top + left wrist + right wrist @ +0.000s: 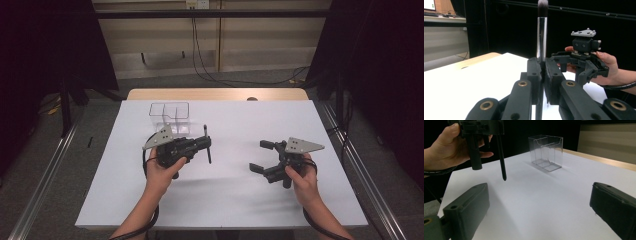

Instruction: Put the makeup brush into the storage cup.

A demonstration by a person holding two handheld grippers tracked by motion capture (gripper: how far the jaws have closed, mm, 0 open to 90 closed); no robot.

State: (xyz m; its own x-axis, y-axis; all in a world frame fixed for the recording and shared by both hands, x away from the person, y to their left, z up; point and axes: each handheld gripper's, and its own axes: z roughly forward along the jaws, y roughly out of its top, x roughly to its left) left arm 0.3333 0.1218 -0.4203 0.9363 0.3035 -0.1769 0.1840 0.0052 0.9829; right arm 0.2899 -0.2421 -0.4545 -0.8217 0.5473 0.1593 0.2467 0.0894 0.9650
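Note:
My left gripper is shut on a makeup brush, held above the white table left of centre. In the left gripper view the brush stands upright between the closed jaws, with a silver ferrule and dark bristles on top. Its black handle hangs below the left gripper in the right gripper view, tip a little above the table. My right gripper is open and empty at the right, with its pads far apart. A clear acrylic box stands behind the left gripper.
The clear box has an inner divider and looks empty. A white sheet covers the table, with a wooden edge at the far side. Dark curtains and metal floor rails flank the table.

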